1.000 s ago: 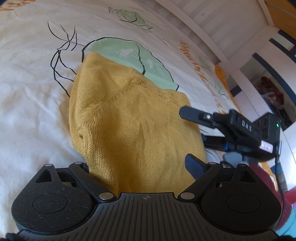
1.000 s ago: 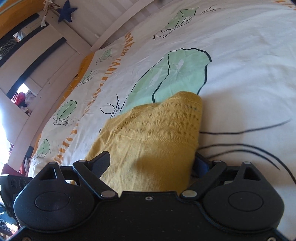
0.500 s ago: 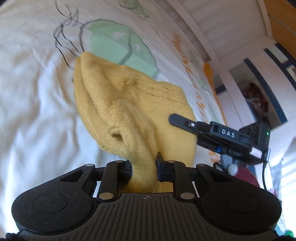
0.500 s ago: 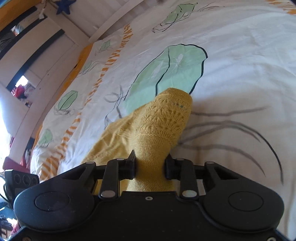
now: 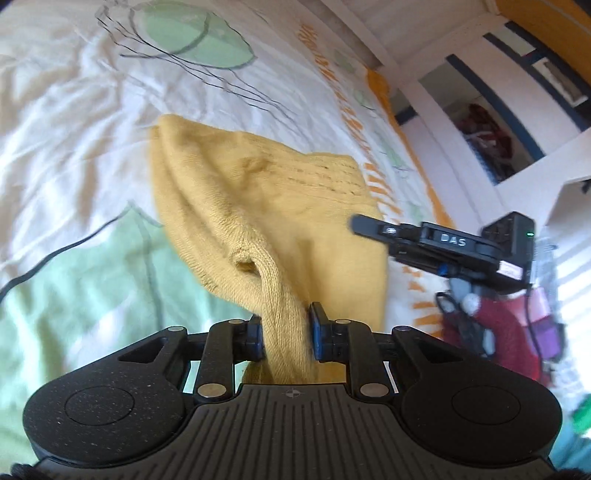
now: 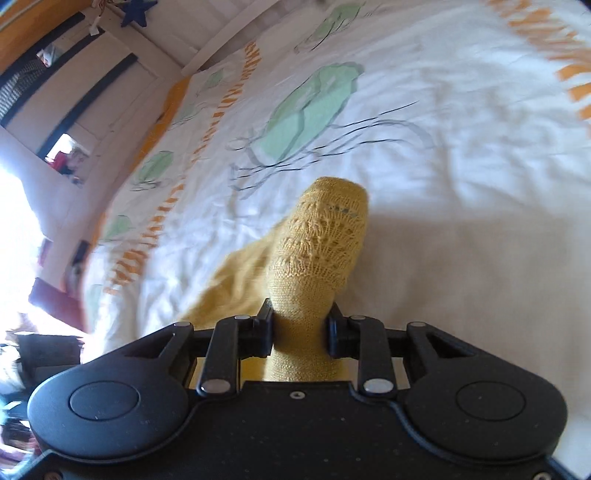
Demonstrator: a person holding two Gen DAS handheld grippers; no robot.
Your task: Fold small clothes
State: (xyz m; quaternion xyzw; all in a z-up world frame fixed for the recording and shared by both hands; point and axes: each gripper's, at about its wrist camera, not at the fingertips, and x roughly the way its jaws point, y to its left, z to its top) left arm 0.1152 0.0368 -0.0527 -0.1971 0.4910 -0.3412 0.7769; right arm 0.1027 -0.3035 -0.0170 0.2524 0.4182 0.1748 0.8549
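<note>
**Both grippers clamped on yellow knit, garment lifted off bedspread**

Left gripper (image 5: 286,334) clenched on a bunched fold of the mustard-yellow knitted garment (image 5: 266,199); blue-edged pads pressed into the wool from both sides, fabric pinched into a narrow neck between them. Beyond the pinch, garment fanned out wide, near part raised, far edge hanging close over the white bedspread (image 5: 66,122); contact there not readable through the blur. Openwork band visible along the far right edge.

Right gripper (image 6: 300,330) likewise clamped on the same garment (image 6: 317,243), pads squeezing a thick tuck of plain knit. Lacy patterned section standing up just beyond the pads, its tip pointing away from the camera; rest of the cloth trailing off down to the left.

Seen from the left wrist, right gripper (image 5: 360,223) reaching in from the right edge, one black finger lying against the garment's right side.

Bedspread printed with pale green leaf shapes (image 6: 310,107), thin black line drawing and orange dashes. White slatted bed frame (image 5: 354,33) at the far edge. Strong motion blur across the bedding in both views.
</note>
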